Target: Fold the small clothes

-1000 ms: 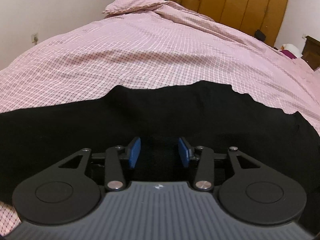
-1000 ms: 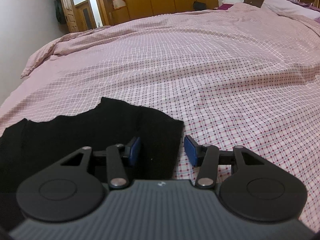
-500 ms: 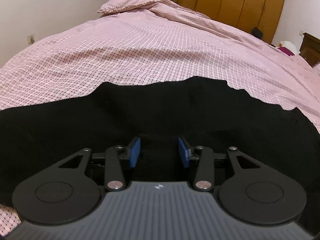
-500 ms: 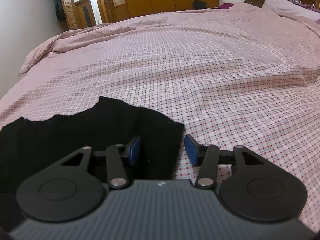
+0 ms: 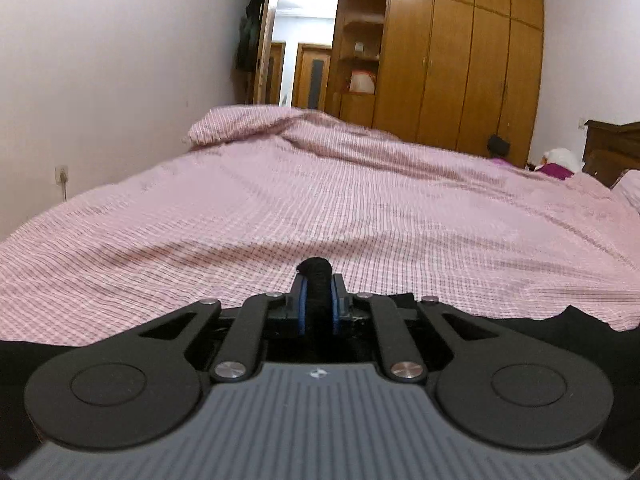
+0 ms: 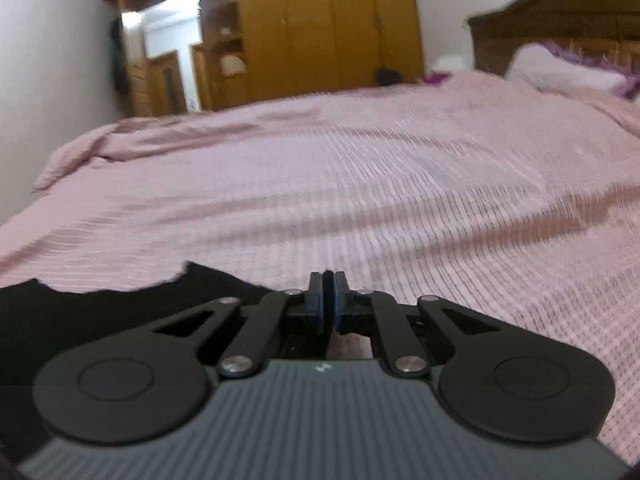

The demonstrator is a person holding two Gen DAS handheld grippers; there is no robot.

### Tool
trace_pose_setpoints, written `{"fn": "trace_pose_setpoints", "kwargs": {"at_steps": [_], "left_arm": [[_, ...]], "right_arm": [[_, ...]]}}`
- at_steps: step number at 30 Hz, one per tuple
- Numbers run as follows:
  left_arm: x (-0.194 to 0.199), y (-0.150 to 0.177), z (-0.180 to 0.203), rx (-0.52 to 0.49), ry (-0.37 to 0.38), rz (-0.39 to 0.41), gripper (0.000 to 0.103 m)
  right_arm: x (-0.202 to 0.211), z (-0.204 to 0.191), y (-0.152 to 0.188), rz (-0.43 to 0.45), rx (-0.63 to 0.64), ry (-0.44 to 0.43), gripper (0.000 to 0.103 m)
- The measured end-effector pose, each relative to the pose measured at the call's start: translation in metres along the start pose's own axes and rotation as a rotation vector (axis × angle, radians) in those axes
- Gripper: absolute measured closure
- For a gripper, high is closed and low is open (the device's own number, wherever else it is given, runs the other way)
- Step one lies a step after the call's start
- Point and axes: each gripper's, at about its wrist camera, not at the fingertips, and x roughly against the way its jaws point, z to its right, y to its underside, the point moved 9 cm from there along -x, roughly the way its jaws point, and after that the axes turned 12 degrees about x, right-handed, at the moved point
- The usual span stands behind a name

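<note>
Your black garment lies on the bed, at the near edge of the pink checked cover, right under both grippers. In the left wrist view its dark cloth shows along the bottom of the frame on either side of the tool, and a bunched fold of it stands up between the blue pads. Your left gripper is clamped on that fold, the pads pressing it from both sides with a black tuft poking out past the tips.

In the right wrist view the garment spreads to the left of the tool, with a ragged upper edge against the cover. Your right gripper has its pads drawn together with only a thin dark strip between them; the view is blurred, and you cannot tell from it whether cloth is caught there.

Beyond the garment the bed cover runs away rumpled toward the far edge. A wooden wardrobe stands behind the bed, an open doorway to its left, and a dark wooden headboard with a pillow at the bed's right end.
</note>
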Motion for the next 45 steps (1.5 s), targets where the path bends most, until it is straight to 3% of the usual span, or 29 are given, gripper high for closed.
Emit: {"fn": "trace_pose_setpoints", "kwargs": {"at_steps": [6,14,18,21,25,27,29,31,33,34,40,45], "left_arm": [[-0.060,0.050,-0.014,-0.105,-0.131,-0.210,0.089],[-0.051,0.045,-0.013,-0.162,-0.129,-0.186,0.081],[-0.039,0.042,-0.015,-0.167,-0.130,-0.187,0.072],[-0.039,0.048,-0.022,-0.156,-0.166,-0.215,0.071],[-0.024,0.045,-0.031,-0.108,-0.184,-0.200,0.071],[-0.014,0.042,-0.037,-0.096,-0.189,-0.198,0.071],[-0.002,0.037,-0.045,-0.097,-0.210,-0.194,0.071],[0.012,0.032,-0.055,-0.099,-0.232,-0.186,0.071],[0.023,0.027,-0.064,-0.086,-0.255,-0.183,0.070],[0.029,0.025,-0.069,-0.073,-0.261,-0.182,0.070],[0.060,0.028,-0.091,-0.044,-0.276,-0.212,0.067],[0.080,0.040,-0.096,-0.097,-0.273,-0.236,0.050]], "right_arm": [[-0.016,0.001,0.017,-0.106,0.020,0.004,0.093],[0.011,0.002,0.002,-0.111,0.041,0.025,0.092],[0.040,-0.014,-0.002,-0.086,0.061,-0.062,0.092],[0.049,-0.034,0.010,-0.107,0.099,-0.142,0.092],[0.030,-0.043,0.047,-0.218,0.069,-0.142,0.092],[0.029,-0.040,0.050,-0.172,0.024,-0.139,0.094],[0.030,-0.037,0.046,-0.181,-0.011,-0.140,0.093],[0.034,-0.039,0.041,-0.189,-0.018,-0.138,0.087],[0.042,-0.040,0.036,-0.171,-0.016,-0.148,0.059],[0.047,-0.041,0.035,-0.157,-0.014,-0.149,0.055],[0.076,-0.054,0.029,-0.130,0.004,-0.179,0.053],[0.105,-0.075,0.026,-0.102,0.040,-0.218,0.053]]}}
